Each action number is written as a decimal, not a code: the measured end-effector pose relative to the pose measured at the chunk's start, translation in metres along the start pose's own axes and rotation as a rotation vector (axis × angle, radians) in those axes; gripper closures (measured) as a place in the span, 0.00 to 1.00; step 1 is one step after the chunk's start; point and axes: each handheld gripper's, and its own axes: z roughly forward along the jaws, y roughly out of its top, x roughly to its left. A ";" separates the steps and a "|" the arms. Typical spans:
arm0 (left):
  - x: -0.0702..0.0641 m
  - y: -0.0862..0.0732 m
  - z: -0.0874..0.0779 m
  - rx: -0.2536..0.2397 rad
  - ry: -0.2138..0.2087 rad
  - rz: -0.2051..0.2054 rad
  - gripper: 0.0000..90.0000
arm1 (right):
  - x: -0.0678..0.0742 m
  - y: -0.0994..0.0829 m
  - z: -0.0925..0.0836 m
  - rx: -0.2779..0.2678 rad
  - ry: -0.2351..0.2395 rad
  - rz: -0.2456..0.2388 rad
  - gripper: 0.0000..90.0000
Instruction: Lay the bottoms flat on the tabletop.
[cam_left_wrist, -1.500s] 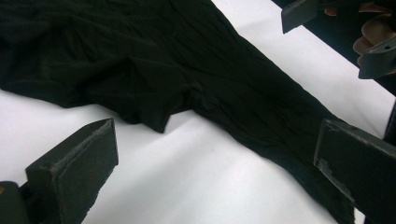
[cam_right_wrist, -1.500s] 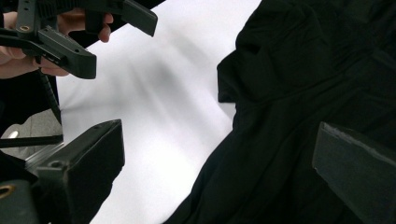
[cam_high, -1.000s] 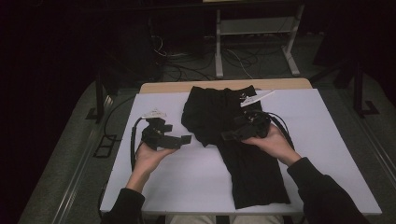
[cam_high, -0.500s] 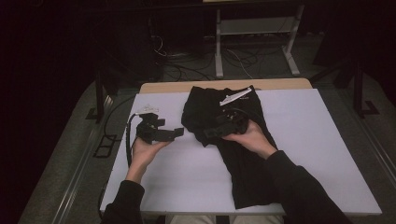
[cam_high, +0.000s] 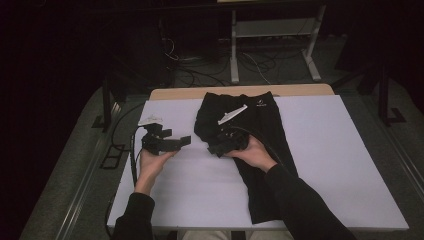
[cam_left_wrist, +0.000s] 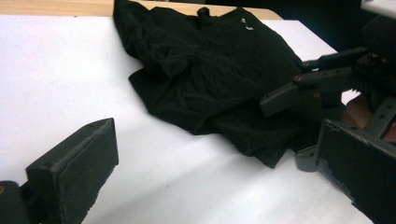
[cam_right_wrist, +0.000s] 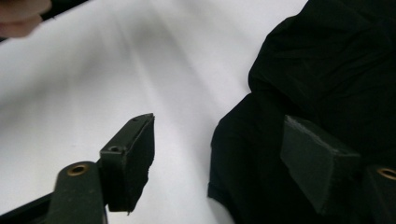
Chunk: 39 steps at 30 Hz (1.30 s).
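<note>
Two grippers are mine: my left gripper (cam_high: 184, 141) hovers over bare white table (cam_high: 325, 150) with its jaws wide apart and empty, while my right gripper (cam_high: 216, 148) sits at the left edge of the black garment (cam_high: 260, 150), its jaws having just been closing with that cloth edge between them, pads not yet pressing; the garment lies crumpled at the table's middle, running toward me
</note>
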 end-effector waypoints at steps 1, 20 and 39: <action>0.001 0.000 0.000 -0.009 -0.011 -0.012 0.00 | -0.001 0.000 0.003 0.005 0.000 0.000 0.32; -0.012 -0.003 0.024 0.054 -0.032 0.028 0.00 | -0.014 0.005 0.003 -0.013 -0.093 0.014 0.97; -0.020 -0.010 0.115 0.100 -0.065 -0.001 0.09 | -0.090 -0.023 -0.054 -0.248 -0.117 0.326 0.97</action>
